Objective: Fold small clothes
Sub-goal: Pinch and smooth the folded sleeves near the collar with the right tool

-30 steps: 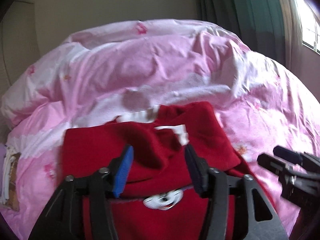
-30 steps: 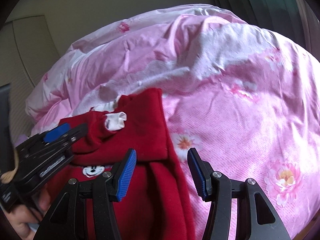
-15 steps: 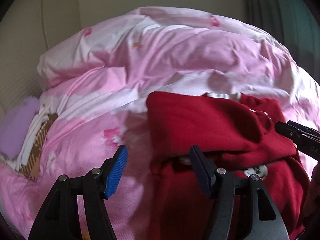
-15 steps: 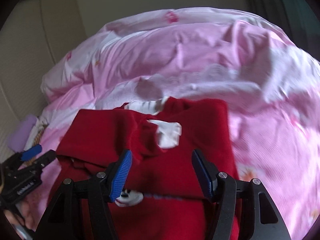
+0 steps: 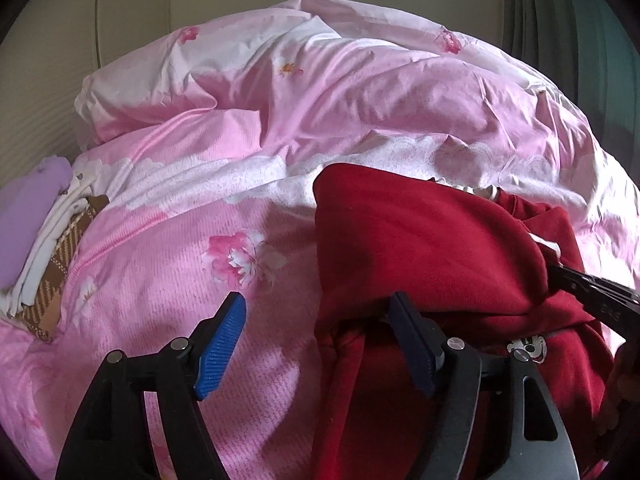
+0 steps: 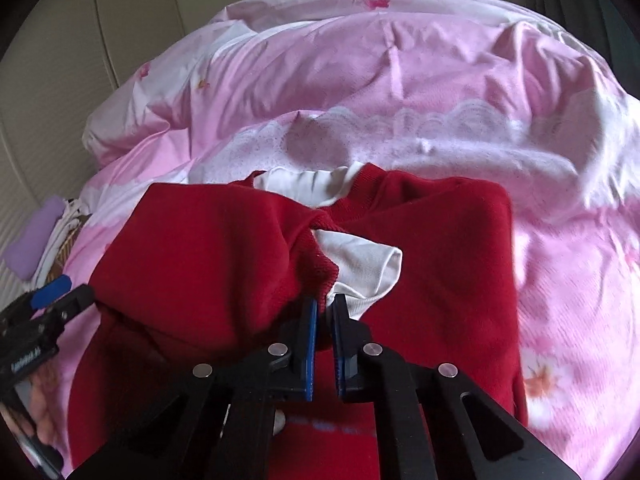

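Note:
A red sweater (image 5: 432,240) with a white collar (image 6: 304,184) and a cartoon mouse patch (image 5: 528,348) lies partly folded on a pink floral duvet (image 5: 248,128). My left gripper (image 5: 318,340) is open and its jaws are opening. The sweater's left edge lies between them, next to the right-hand finger (image 5: 412,344), and no pad presses on it. My right gripper (image 6: 326,306) is shut on the folded-in sleeve's end, where the red rib meets the white cuff (image 6: 360,260). Each gripper shows in the other's view: right gripper (image 5: 592,292), left gripper (image 6: 44,300).
A small stack of folded clothes (image 5: 44,248), purple, white and brown plaid, lies at the duvet's left edge. A padded beige headboard (image 6: 52,52) stands behind the bed. A dark green curtain (image 5: 600,40) hangs at the far right. A person's hand (image 6: 40,412) holds the left gripper.
The right gripper has swung left over the sweater's middle and shut on the sleeve cuff. The left gripper has moved to the sweater's left edge and spread its fingers wider.

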Demonstrator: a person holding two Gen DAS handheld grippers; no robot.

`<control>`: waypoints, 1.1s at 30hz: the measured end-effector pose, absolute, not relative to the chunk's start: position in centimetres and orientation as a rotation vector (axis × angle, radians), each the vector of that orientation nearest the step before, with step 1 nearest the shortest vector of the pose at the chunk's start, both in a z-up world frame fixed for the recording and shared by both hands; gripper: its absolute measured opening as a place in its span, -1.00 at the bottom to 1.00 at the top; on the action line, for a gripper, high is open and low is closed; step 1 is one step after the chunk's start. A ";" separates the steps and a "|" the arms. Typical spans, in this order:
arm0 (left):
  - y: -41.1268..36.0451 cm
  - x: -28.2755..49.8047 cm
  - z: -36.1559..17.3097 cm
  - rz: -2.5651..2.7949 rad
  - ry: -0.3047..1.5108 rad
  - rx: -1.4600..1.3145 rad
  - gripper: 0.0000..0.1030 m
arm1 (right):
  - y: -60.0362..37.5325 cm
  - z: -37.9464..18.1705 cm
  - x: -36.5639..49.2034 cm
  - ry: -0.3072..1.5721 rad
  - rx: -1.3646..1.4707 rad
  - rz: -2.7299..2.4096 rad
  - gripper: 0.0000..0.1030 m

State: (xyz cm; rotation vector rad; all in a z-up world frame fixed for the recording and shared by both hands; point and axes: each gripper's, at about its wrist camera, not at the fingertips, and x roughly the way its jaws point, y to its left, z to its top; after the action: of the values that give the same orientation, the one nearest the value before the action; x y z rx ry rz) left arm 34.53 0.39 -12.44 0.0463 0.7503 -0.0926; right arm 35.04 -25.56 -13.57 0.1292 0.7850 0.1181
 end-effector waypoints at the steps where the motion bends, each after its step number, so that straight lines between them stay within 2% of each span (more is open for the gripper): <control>1: 0.3 34.5 -12.4 -0.096 0.750 0.048 0.42 | -25.8 -13.5 34.6 0.781 0.142 0.114 -0.86; 6: -0.8 33.9 -12.4 -0.121 0.752 0.064 0.42 | -28.1 -12.0 32.2 0.708 0.196 0.067 -0.86; 8: -1.2 33.9 -12.5 -0.122 0.762 0.066 0.42 | -28.6 -13.0 32.7 0.765 0.212 0.077 -0.84; 11: -1.6 33.7 -12.2 -0.129 0.760 0.070 0.42 | -30.1 -15.2 32.9 0.855 0.292 0.072 -0.53; 12: -1.8 33.6 -12.0 -0.129 0.756 0.077 0.42 | -30.7 -15.3 32.4 0.844 0.321 0.074 -0.48; 24: -4.2 34.0 -11.0 -0.160 0.747 0.094 0.42 | -33.0 -13.7 32.0 0.771 0.370 0.054 -0.48; 33: -4.1 34.1 -11.6 -0.152 0.761 0.114 0.42 | -31.7 -15.4 33.7 0.896 0.237 0.138 -0.52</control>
State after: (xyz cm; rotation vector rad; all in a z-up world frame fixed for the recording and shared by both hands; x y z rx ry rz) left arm 34.09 -4.15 -11.60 0.1141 0.7610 -0.1524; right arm 33.74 -31.74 -15.44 0.2372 0.8961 0.1380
